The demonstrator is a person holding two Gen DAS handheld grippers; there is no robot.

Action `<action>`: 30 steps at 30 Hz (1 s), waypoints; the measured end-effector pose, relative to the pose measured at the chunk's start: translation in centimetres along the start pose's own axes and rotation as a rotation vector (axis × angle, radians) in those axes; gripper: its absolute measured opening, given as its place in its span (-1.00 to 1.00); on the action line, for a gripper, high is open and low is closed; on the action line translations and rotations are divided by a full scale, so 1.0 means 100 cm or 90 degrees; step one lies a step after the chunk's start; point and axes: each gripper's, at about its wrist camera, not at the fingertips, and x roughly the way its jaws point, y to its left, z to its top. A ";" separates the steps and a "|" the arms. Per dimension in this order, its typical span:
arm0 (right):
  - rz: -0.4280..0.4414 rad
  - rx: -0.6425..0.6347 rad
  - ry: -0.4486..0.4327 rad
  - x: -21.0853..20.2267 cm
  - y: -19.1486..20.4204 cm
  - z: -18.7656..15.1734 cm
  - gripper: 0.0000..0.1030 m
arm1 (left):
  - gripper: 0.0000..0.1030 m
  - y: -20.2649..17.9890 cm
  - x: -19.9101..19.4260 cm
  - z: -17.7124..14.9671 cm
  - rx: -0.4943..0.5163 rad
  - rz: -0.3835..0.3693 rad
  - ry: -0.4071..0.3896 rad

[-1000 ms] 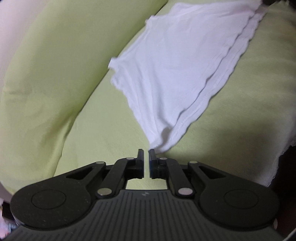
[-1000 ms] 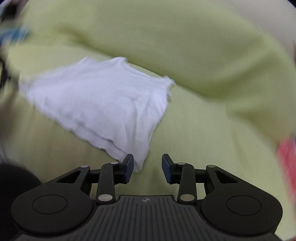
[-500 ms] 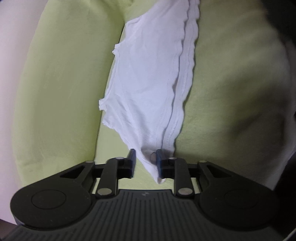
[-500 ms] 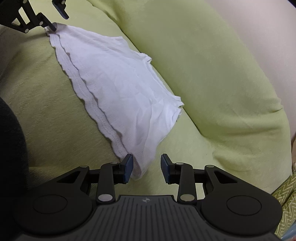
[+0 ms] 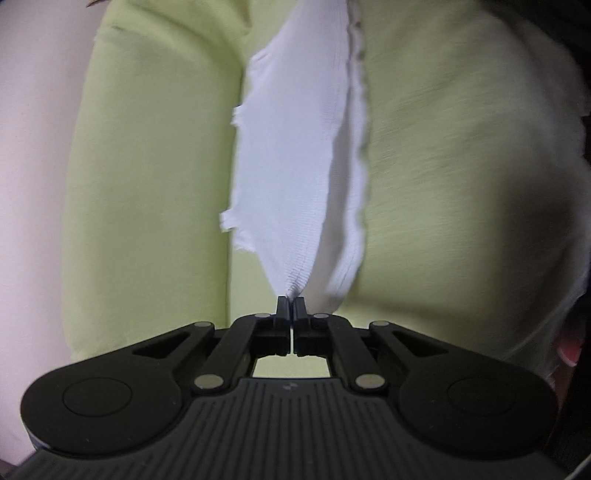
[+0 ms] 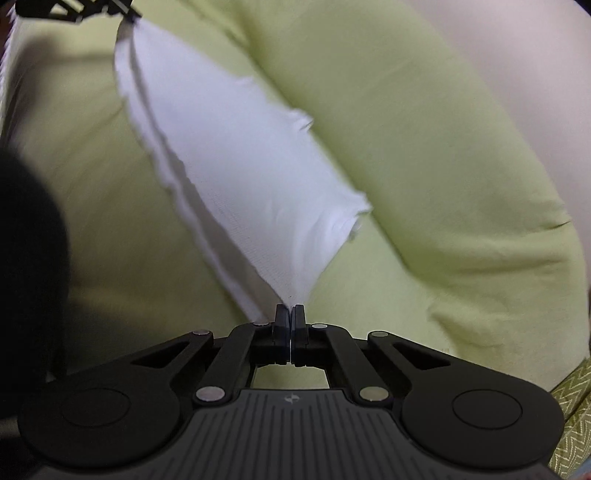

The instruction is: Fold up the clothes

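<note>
A white garment [image 5: 291,155], folded with a wavy hem along one side, is stretched over the green sofa seat. My left gripper [image 5: 290,301] is shut on one corner of it. My right gripper [image 6: 289,309] is shut on the opposite corner of the same garment [image 6: 236,173]. The cloth runs taut between the two. In the right wrist view the left gripper [image 6: 122,16] shows at the top left, holding the far corner. The hem edge hangs slightly below the top layer.
The green sofa seat [image 5: 461,184] lies under the garment, with a back cushion [image 5: 147,166] beside it and a pale wall [image 5: 29,147] behind. A dark shape [image 6: 26,240] fills the left of the right wrist view. A patterned fabric [image 6: 570,413] shows at lower right.
Both grippers were open around the garment's corners and have closed on them. The garment has been pulled taut and lifted between them.
</note>
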 end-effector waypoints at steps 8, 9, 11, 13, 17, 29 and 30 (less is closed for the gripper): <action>-0.005 0.022 0.020 0.004 -0.006 -0.007 -1.00 | -0.97 -0.011 -0.006 0.003 0.002 -0.025 -0.010; 0.001 0.018 0.026 0.007 -0.003 -0.008 -1.00 | -0.97 -0.015 -0.004 0.004 0.011 -0.033 -0.011; 0.013 0.013 0.034 0.012 0.003 -0.009 -1.00 | -0.99 -0.024 0.000 0.004 0.033 -0.058 -0.007; 0.009 0.000 0.038 0.011 0.006 -0.009 -1.00 | -1.00 -0.031 0.001 0.003 0.040 -0.053 -0.010; 0.023 0.017 0.049 0.005 -0.001 -0.005 -0.49 | -0.90 -0.012 -0.001 0.002 -0.006 -0.077 -0.006; 0.205 0.565 0.030 -0.002 -0.096 -0.006 -0.06 | -0.41 0.114 0.024 -0.031 -0.625 -0.266 0.030; 0.217 0.633 0.044 0.006 -0.102 -0.014 -0.06 | -0.42 0.117 0.036 -0.040 -0.689 -0.287 0.058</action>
